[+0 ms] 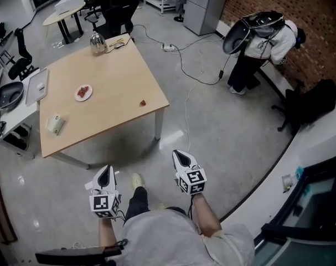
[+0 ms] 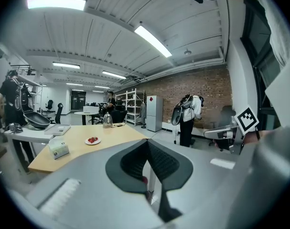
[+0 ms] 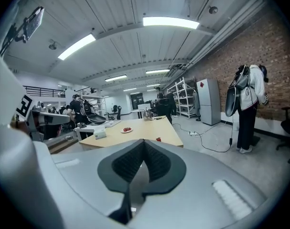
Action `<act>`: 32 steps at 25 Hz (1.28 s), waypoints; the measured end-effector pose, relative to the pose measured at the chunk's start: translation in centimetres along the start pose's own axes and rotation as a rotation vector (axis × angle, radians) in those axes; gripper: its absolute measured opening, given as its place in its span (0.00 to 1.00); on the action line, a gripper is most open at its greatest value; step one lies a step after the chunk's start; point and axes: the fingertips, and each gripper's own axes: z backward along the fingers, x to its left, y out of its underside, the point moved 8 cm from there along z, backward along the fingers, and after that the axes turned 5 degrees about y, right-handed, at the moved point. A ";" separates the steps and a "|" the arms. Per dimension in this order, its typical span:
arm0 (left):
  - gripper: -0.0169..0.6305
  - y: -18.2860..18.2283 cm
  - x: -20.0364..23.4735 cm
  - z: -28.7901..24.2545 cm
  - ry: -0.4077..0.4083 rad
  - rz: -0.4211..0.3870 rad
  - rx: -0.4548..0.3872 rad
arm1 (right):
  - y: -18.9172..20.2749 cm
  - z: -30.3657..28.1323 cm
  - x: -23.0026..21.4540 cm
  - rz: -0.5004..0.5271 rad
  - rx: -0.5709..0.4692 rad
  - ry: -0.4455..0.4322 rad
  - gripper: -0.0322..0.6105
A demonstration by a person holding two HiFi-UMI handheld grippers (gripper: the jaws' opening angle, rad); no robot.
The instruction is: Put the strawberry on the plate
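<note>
A lone strawberry (image 1: pixel 142 102) lies near the right edge of the wooden table (image 1: pixel 112 87); it also shows small in the right gripper view (image 3: pixel 158 139). A white plate (image 1: pixel 83 92) holding red strawberries sits further left on the table, seen too in the left gripper view (image 2: pixel 92 140) and the right gripper view (image 3: pixel 127 130). Both grippers hang over the floor, well short of the table. My left gripper (image 1: pixel 105 173) is shut and empty. My right gripper (image 1: pixel 180 156) is shut with nothing in it.
A tissue box (image 1: pixel 55 124) sits at the table's near left, a metal kettle (image 1: pixel 97 43) at its far corner. A side desk (image 1: pixel 13 112) adjoins the left. A person (image 1: pixel 262 43) bends by the brick wall. A cable (image 1: pixel 187 65) runs over the floor.
</note>
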 end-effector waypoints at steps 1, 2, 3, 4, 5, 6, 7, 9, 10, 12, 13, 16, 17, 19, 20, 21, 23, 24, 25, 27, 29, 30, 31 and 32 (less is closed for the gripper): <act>0.06 -0.3 0.6 -0.6 0.006 -0.004 -0.001 | -0.4 -0.7 0.1 0.002 -0.003 0.004 0.06; 0.06 -0.6 1.2 -1.2 0.011 -0.006 -0.003 | -0.8 -1.4 0.1 0.004 -0.005 0.009 0.06; 0.06 -0.9 1.9 -1.8 0.015 -0.007 -0.005 | -1.2 -2.2 0.2 0.004 -0.007 0.013 0.06; 0.06 -1.2 2.5 -2.3 0.017 -0.006 -0.006 | -1.6 -2.9 0.4 0.003 -0.007 0.016 0.06; 0.06 -1.5 3.2 -2.7 0.019 -0.004 -0.006 | -2.0 -3.6 0.5 0.003 -0.007 0.018 0.06; 0.06 -1.8 4.0 -3.2 0.021 -0.001 -0.006 | -2.3 -4.4 0.7 0.004 -0.005 0.019 0.06; 0.06 -2.1 4.7 -3.7 0.023 0.001 -0.005 | -2.6 -5.1 0.9 0.005 -0.004 0.020 0.06; 0.06 -2.4 6.1 -4.7 0.028 0.000 -0.002 | -3.2 -6.7 1.3 0.007 -0.003 0.020 0.06; 0.06 -2.5 6.8 -5.2 0.029 0.000 0.001 | -3.4 -7.5 1.4 0.006 -0.002 0.020 0.06; 0.06 -2.7 8.2 -6.2 0.033 0.002 0.003 | -3.9 -9.0 1.8 0.007 0.000 0.022 0.06; 0.06 -2.8 8.8 -6.7 0.037 0.003 0.004 | -4.1 -9.7 2.0 0.009 0.001 0.023 0.06; 0.06 -2.8 10.6 -8.1 0.050 0.006 0.011 | -4.5 -11.9 2.6 0.012 0.011 0.029 0.06; 0.06 -2.7 11.2 -8.6 0.054 0.006 0.016 | -4.6 -12.6 2.9 0.009 0.015 0.031 0.06; 0.06 -2.5 12.5 -9.4 0.061 0.008 0.022 | -4.7 -14.1 3.4 0.003 0.020 0.035 0.06; 0.06 -2.4 13.0 -9.9 0.066 0.010 0.023 | -4.7 -14.8 3.6 0.003 0.021 0.037 0.06; 0.06 -2.4 13.6 -10.4 0.072 0.012 0.023 | -4.8 -15.5 3.7 0.006 0.023 0.040 0.06; 0.06 -2.5 14.6 -11.3 0.085 0.009 0.023 | -5.0 -16.8 3.8 0.009 0.027 0.048 0.06; 0.06 -2.6 15.1 -11.8 0.091 0.008 0.024 | -5.1 -17.5 3.8 0.010 0.031 0.053 0.06; 0.06 -2.6 15.6 -12.2 0.096 0.009 0.024 | -5.1 -18.0 3.9 0.011 0.035 0.058 0.06; 0.06 -2.6 16.7 -12.9 0.107 0.015 0.025 | -5.1 -18.9 4.1 0.017 0.044 0.067 0.06; 0.06 -2.6 17.5 -13.6 0.117 0.019 0.026 | -5.1 -19.6 4.2 0.023 0.050 0.077 0.06; 0.06 -2.6 17.9 -13.9 0.121 0.020 0.026 | -5.1 -19.9 4.3 0.023 0.052 0.082 0.06; 0.06 -2.5 18.3 -14.2 0.124 0.021 0.028 | -5.1 -20.3 4.3 0.021 0.053 0.087 0.06; 0.06 -2.4 18.6 -14.5 0.126 0.024 0.029 | -5.1 -20.6 4.4 0.020 0.054 0.092 0.06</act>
